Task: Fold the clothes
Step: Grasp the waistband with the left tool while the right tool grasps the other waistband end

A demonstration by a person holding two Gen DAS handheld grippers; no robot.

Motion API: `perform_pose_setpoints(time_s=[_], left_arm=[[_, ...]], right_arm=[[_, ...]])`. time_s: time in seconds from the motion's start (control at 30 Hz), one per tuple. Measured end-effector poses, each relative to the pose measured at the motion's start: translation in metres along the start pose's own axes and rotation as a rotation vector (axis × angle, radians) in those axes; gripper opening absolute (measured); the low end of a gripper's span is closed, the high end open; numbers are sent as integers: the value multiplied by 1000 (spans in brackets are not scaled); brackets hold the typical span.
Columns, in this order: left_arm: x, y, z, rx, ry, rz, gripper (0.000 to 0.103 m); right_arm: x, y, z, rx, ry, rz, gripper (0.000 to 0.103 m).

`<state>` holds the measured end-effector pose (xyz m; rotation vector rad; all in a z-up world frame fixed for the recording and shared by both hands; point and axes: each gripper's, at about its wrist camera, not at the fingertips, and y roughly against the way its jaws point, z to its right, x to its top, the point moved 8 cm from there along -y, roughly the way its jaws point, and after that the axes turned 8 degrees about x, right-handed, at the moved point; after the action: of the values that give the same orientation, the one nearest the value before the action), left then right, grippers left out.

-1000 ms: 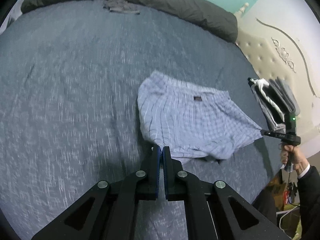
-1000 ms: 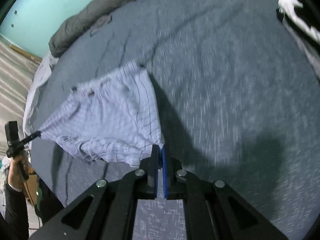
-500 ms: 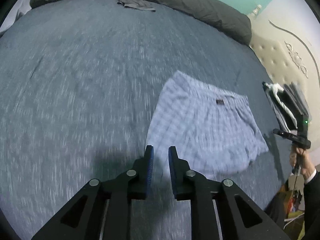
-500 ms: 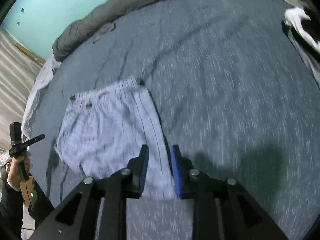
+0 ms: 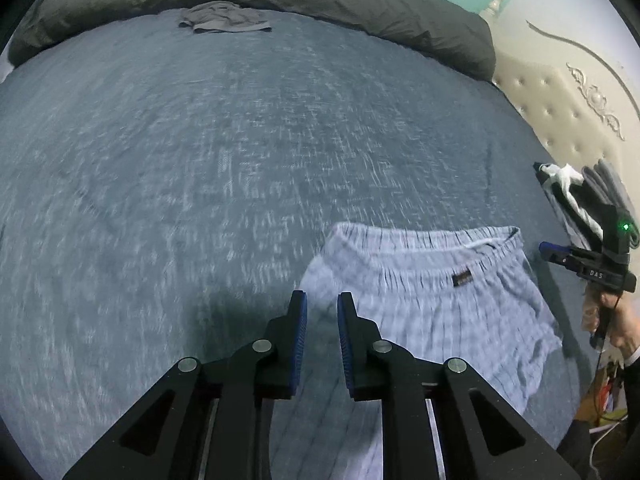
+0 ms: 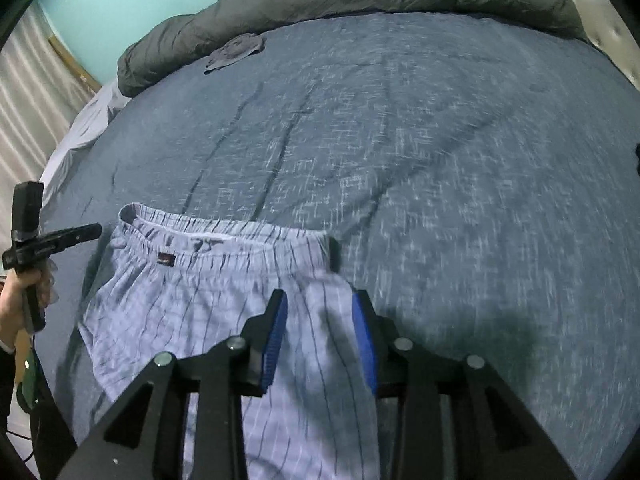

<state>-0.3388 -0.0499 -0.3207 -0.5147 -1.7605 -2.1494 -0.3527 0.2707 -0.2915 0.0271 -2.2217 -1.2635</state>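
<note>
Shorts (image 5: 432, 312) are laid flat on the bed (image 5: 200, 160), waistband away from the person, legs toward them. Left claw (image 5: 322, 312) is opening, nothing held, above the shorts' left edge. Right claw (image 6: 320, 320) is opening too, pads clear of the cloth under it. Next fold is judged to be side over side: one edge should be pinched at waistband and hem together, lifted low, and laid across squarely so wrinkles are not dragged in.
</note>
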Motion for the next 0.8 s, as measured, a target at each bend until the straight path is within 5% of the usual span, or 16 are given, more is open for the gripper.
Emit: perform_pose_setpoints(time_s=[0.67, 0.8], left_arm=[[12, -35, 17, 15, -108, -24, 23], [13, -35, 20, 21, -117, -20, 19]], right_arm=[[8, -42, -19, -32, 151, -55, 33], [9, -43, -20, -38, 142, -49, 11]])
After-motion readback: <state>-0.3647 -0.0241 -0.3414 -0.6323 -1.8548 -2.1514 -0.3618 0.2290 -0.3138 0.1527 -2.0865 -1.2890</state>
